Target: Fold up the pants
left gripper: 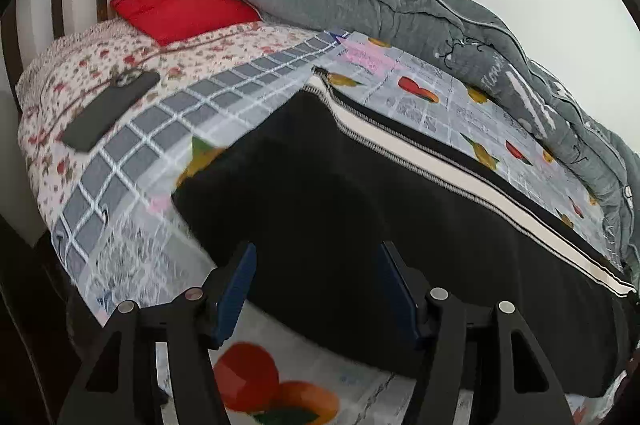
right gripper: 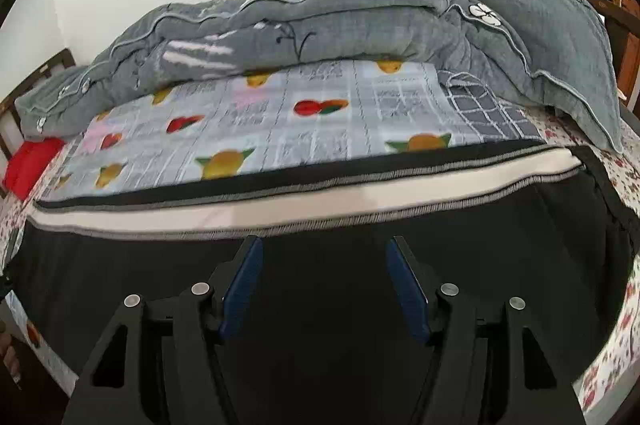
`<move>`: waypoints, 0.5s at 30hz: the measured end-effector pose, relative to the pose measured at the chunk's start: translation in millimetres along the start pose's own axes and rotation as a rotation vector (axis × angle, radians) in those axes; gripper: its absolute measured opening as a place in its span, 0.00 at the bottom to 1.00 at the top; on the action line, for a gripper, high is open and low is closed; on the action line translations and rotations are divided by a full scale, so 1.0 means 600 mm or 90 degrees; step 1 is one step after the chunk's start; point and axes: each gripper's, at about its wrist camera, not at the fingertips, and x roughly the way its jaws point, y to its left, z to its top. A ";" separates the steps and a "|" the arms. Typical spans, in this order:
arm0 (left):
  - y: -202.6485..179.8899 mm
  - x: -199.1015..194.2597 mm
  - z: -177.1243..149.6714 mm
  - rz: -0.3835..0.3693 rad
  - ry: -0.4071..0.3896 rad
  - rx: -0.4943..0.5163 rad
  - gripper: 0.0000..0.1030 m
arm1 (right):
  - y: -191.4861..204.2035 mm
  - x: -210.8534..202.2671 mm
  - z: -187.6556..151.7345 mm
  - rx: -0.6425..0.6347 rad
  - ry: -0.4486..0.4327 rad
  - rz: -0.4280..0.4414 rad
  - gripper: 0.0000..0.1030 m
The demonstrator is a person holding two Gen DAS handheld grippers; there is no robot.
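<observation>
Black pants (left gripper: 328,193) laid flat and lengthwise on the fruit-print sheet (left gripper: 432,113), cream side stripe edged in grey zigzag stitching along the side nearer the grey quilt (left gripper: 420,9), left tongs (left gripper: 316,289) and right tongs (right gripper: 324,285) held open above the pants, nothing gripped
</observation>
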 end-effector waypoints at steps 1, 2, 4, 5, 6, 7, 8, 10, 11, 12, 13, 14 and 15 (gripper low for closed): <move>0.007 0.001 -0.008 -0.016 0.007 -0.005 0.59 | 0.005 -0.007 -0.009 -0.006 0.000 -0.002 0.61; 0.014 0.002 -0.014 -0.031 0.014 -0.011 0.59 | 0.011 -0.013 -0.017 -0.009 -0.001 -0.003 0.61; 0.029 0.004 -0.030 -0.068 0.016 -0.028 0.61 | 0.014 -0.022 -0.032 -0.010 0.001 -0.002 0.61; 0.035 0.004 -0.037 -0.082 0.014 -0.033 0.63 | 0.015 -0.024 -0.037 -0.009 0.005 -0.001 0.61; 0.044 0.006 -0.045 -0.093 0.017 -0.041 0.65 | 0.016 -0.026 -0.043 -0.008 0.009 0.000 0.61; 0.049 0.009 -0.048 -0.099 0.022 -0.049 0.66 | 0.017 -0.029 -0.049 -0.005 0.013 -0.001 0.61; 0.058 0.016 -0.053 -0.113 0.032 -0.063 0.66 | 0.018 -0.031 -0.054 -0.003 0.014 -0.004 0.61; 0.074 0.023 -0.057 -0.143 0.030 -0.087 0.66 | 0.018 -0.035 -0.063 0.000 0.018 -0.008 0.61; 0.079 0.024 -0.057 -0.151 0.026 -0.095 0.66 | 0.019 -0.038 -0.067 0.002 0.020 -0.007 0.61; 0.086 0.026 -0.053 -0.161 0.020 -0.106 0.66 | 0.018 -0.040 -0.072 0.005 0.022 -0.007 0.61; 0.092 0.028 -0.047 -0.163 0.013 -0.115 0.66 | 0.019 -0.042 -0.077 0.008 0.024 -0.007 0.61; 0.096 0.031 -0.043 -0.163 0.009 -0.121 0.66 | 0.019 -0.044 -0.080 0.010 0.025 -0.007 0.61; 0.101 0.036 -0.036 -0.161 0.004 -0.129 0.66 | 0.020 -0.045 -0.085 0.011 0.027 -0.006 0.61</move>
